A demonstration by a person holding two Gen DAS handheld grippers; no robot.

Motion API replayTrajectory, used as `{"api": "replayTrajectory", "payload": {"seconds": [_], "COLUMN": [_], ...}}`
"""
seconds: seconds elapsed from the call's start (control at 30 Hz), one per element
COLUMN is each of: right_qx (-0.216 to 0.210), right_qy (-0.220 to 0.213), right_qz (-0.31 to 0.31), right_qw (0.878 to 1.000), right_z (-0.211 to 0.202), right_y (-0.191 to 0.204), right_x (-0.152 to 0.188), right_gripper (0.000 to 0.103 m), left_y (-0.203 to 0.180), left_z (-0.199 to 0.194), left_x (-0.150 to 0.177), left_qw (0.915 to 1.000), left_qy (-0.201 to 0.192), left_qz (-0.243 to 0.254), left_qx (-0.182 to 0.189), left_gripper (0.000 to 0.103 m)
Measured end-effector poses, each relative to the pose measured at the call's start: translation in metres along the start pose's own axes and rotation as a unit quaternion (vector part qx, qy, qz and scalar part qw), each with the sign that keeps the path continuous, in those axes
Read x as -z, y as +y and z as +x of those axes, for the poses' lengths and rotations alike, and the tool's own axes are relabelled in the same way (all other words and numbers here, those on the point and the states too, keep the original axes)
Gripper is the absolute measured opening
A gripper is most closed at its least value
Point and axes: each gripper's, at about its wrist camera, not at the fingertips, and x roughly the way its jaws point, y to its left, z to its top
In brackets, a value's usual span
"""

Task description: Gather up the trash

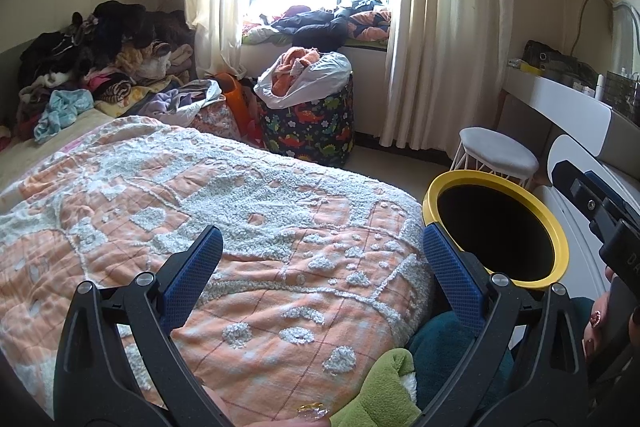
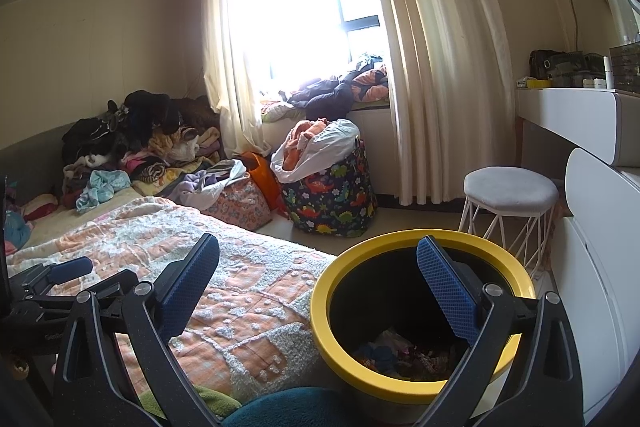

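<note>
A yellow-rimmed black trash bin (image 2: 400, 383) stands on the floor beside the bed; it also shows in the left wrist view (image 1: 558, 231). Crumpled wrappers and scraps of trash (image 2: 400, 351) lie in its bottom. My right gripper (image 2: 318, 265) is open and empty, its right finger over the bin's mouth. My left gripper (image 1: 322, 261) is open and empty above the orange-and-white bed blanket (image 1: 240, 219). A small clear wrapper (image 1: 312, 413) lies at the blanket's near edge, below the left gripper.
A dinosaur-print laundry basket (image 2: 332, 191) and a white stool (image 2: 510, 195) stand on the floor. Clothes are piled at the bed's far end (image 1: 112, 67) and on the windowsill. A white dresser (image 2: 592, 267) is on the right. Green and teal plush (image 1: 384, 387) lies close below.
</note>
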Motion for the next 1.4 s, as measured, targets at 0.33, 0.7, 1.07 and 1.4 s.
{"api": "replayTrajectory", "payload": {"seconds": [0.33,0.7,1.07,1.4], "right_qx": [0.000,-0.001,-0.097,-0.336], "right_qy": [-0.001,-0.001,0.035,0.331], "right_qz": [0.000,0.000,-0.036,-0.234], "right_qw": [1.000,1.000,0.994,0.850], "right_z": [0.001,0.001,0.023,0.133], "right_y": [-0.002,-0.003,0.055,0.329], "right_x": [0.000,0.001,-0.028,0.054], "right_gripper": [0.096,0.096,0.097,0.096], "left_y": [-0.001,-0.002,0.082,0.357], "left_z": [-0.001,0.000,0.004,-0.008], "left_x": [0.000,-0.001,0.007,0.054], "left_qw": [1.0000,1.0000,0.9893,0.8717], "left_qy": [0.000,0.001,0.022,0.134], "left_qz": [0.001,0.001,-0.107,-0.269], "left_qx": [0.000,0.001,-0.097,-0.387], "left_gripper": [0.092,0.092,0.092,0.092]}}
